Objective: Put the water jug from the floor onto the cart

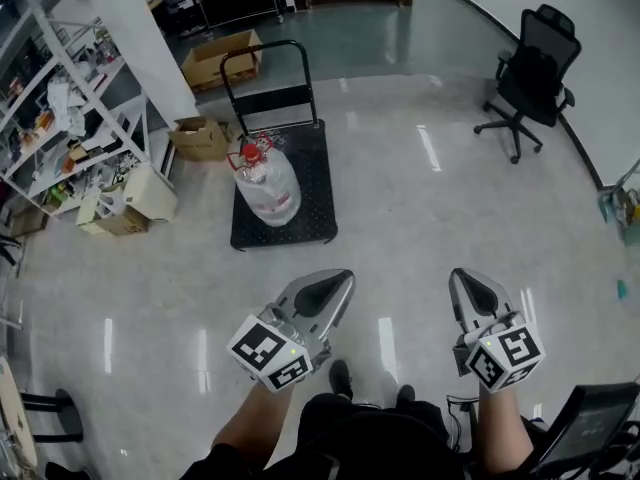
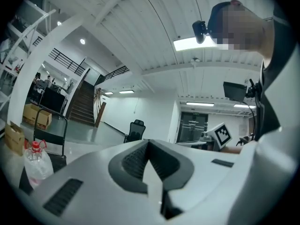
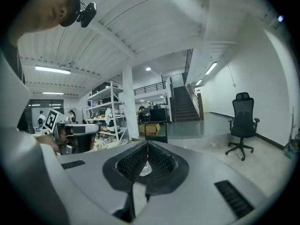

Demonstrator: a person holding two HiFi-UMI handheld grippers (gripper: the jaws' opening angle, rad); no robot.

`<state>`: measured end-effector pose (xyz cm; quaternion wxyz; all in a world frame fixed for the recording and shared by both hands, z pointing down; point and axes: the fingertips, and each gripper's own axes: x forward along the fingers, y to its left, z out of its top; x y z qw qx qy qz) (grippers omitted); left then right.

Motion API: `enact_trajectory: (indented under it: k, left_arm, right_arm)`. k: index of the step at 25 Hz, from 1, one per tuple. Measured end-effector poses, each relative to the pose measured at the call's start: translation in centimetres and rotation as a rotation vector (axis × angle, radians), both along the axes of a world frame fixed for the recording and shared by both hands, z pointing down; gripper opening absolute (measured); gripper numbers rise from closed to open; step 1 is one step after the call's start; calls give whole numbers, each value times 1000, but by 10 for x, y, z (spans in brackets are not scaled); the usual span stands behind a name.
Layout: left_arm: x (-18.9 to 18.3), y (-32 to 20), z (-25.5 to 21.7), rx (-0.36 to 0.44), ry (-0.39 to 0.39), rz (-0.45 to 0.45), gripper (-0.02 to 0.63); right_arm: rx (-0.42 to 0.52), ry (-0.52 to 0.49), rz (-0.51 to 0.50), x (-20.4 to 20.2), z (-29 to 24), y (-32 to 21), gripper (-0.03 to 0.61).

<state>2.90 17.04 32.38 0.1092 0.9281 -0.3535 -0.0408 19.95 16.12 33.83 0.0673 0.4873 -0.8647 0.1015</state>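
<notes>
At the bottom of the head view, closest to the camera, the person's knees and shoes show above a pale, glossy floor (image 1: 420, 198). Just ahead of them, both grippers are held out side by side, well apart from each other.

The left gripper (image 1: 333, 288) has its jaws together, with nothing between them. The right gripper (image 1: 470, 290) is likewise closed and empty; in its own view the ribbed pads meet at the tip.

Further out, ahead and to the left of both grippers, a black flat cart (image 1: 312, 200) stands on the floor. Its upright push handle (image 1: 265, 53) is at the far end. The water jug (image 1: 268, 186) is not on the floor: it stands on the cart's platform, towards the left edge. It is clear plastic with a red cap and red carry handle at the top. It looks upright or nearly so, its long axis running bottom to cap.

The left gripper is the nearer of the two to the jug, and neither touches it. The left gripper view shows the jug low at its left edge, so the gripper points to the right of the jug rather than at it.

By this layout the placing looks done.

Beyond the cart are cardboard boxes (image 1: 200, 136), cluttered shelving (image 1: 60, 118) on the left and a black office chair (image 1: 530, 78) at far right.
</notes>
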Motion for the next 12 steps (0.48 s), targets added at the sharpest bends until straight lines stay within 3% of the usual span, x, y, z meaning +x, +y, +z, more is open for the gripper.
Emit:
enact_trajectory:
  k: [6, 10, 12]
  left_arm:
    - [45, 83, -5, 10, -34, -44, 0]
    - [78, 146, -6, -40, 45, -77, 0]
    - [95, 176, -5, -47, 43, -94, 0]
  right_arm:
    - [41, 13, -70, 36, 3, 74, 0]
    - [61, -8, -136, 65, 2, 132, 1]
    - [65, -4, -154, 82, 1, 159, 0]
